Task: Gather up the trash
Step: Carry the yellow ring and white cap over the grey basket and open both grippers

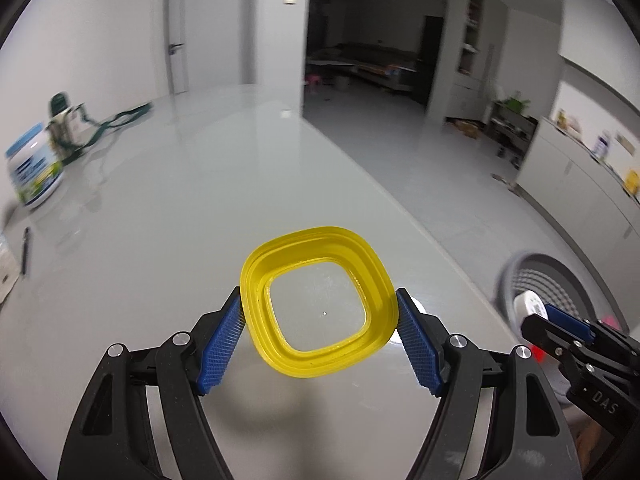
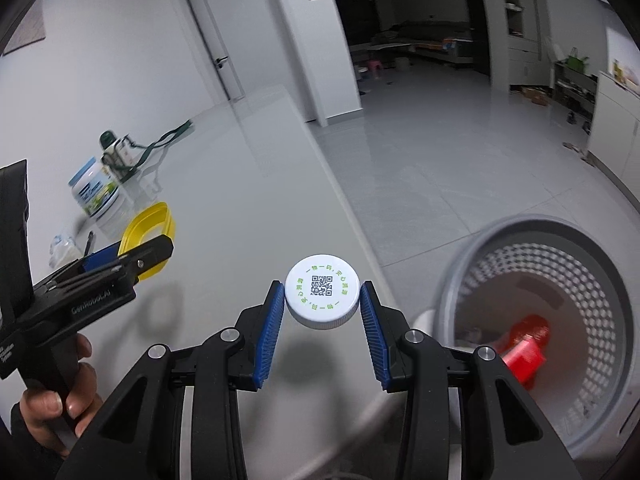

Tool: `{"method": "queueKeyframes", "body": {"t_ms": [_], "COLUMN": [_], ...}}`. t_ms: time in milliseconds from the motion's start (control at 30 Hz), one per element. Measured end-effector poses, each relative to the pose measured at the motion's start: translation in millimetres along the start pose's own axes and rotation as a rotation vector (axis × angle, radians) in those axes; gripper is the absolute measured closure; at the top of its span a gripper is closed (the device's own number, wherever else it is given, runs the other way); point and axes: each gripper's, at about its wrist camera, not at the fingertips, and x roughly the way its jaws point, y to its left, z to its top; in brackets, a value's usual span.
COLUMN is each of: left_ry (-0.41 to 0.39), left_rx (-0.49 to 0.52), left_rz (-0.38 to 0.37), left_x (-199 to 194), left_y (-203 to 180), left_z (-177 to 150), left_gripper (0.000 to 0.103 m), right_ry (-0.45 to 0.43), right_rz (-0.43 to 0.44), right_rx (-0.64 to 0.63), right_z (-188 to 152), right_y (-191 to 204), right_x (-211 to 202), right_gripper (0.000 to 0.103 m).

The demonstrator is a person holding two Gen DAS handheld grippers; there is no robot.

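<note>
My left gripper [image 1: 320, 316] is shut on a yellow square plastic lid ring [image 1: 256, 276] and holds it above the grey table [image 1: 180, 200]. It also shows in the right wrist view [image 2: 148, 228]. My right gripper [image 2: 322, 300] is shut on a white round bottle cap [image 2: 322, 294] with a QR code, near the table's right edge. That cap shows in the left wrist view [image 1: 530, 306]. A grey perforated trash basket [image 2: 560, 264] stands on the floor right of the table, with a red item [image 2: 526, 344] inside.
A white and blue jar [image 1: 34, 168] and a green-strapped bottle [image 1: 68, 120] stand at the table's far left. A pen [image 1: 26, 250] lies near the left edge. White cabinets [image 1: 580, 184] run along the right wall.
</note>
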Motion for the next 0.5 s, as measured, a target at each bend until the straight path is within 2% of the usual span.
{"method": "queueKeyframes", "body": {"t_ms": [333, 500], "left_ry": [0.019, 0.050], "left_rx": [0.135, 0.202], "left_rz": [-0.168, -0.238], "left_x": [8.2, 18.1], "left_y": [-97.0, -141.6], "left_z": [-0.6, -7.8], "left_gripper": [0.031, 0.031], "right_ry": [-0.040, -0.047], "right_rz": [-0.165, -0.215], "right_rx": [0.142, 0.204], "right_z": [-30.3, -46.0], "right_y": [-99.1, -139.5], "right_x": [-49.0, -62.3], "right_gripper": [0.065, 0.065]}}
